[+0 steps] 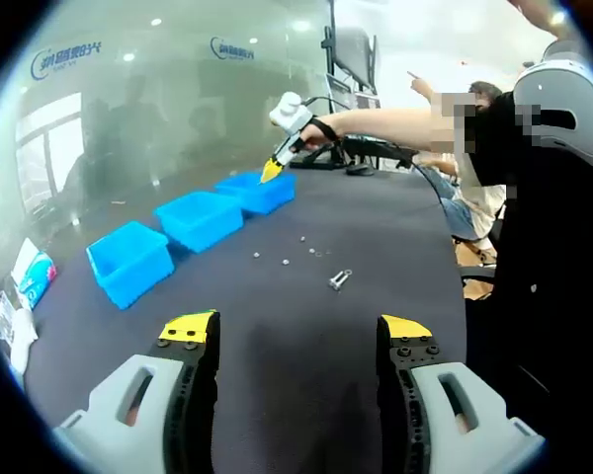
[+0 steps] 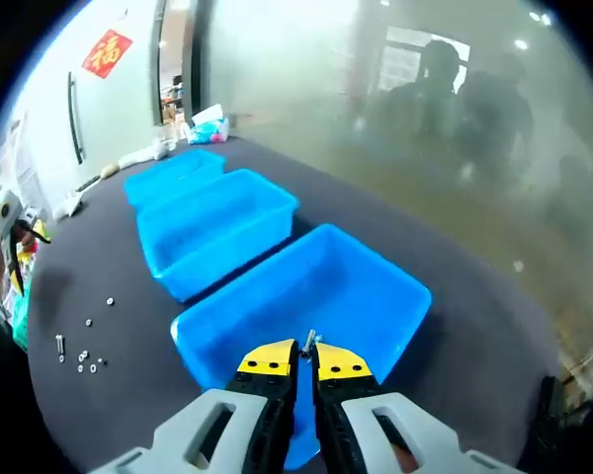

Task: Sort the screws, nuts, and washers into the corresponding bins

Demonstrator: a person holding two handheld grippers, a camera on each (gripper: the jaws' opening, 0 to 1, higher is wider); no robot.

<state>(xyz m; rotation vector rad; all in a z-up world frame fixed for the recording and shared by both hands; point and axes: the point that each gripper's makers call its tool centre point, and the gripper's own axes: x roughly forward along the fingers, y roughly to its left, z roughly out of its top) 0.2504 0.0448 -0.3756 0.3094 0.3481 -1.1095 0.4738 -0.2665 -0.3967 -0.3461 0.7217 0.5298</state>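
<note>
Three blue bins stand in a row on the dark table: the near bin [image 1: 130, 262], the middle bin [image 1: 200, 219] and the far bin [image 1: 257, 191]. My left gripper [image 1: 296, 331] hangs open and empty above bare table. Ahead of it lie a screw [image 1: 341, 280] and several small loose parts [image 1: 285, 263]. My right gripper [image 1: 275, 168] is held over the far bin. In the right gripper view its tips [image 2: 303, 360] are shut on a small screw [image 2: 310, 341] above that bin [image 2: 376, 296], with the other two bins [image 2: 217, 227] [image 2: 173, 173] beyond. The loose parts [image 2: 84, 357] lie at the left.
Packets [image 1: 35, 276] lie at the table's end past the near bin. A seated person [image 1: 474, 188] is at the table's far side. A glass wall runs behind the bins. Open table stretches between the bins and the loose parts.
</note>
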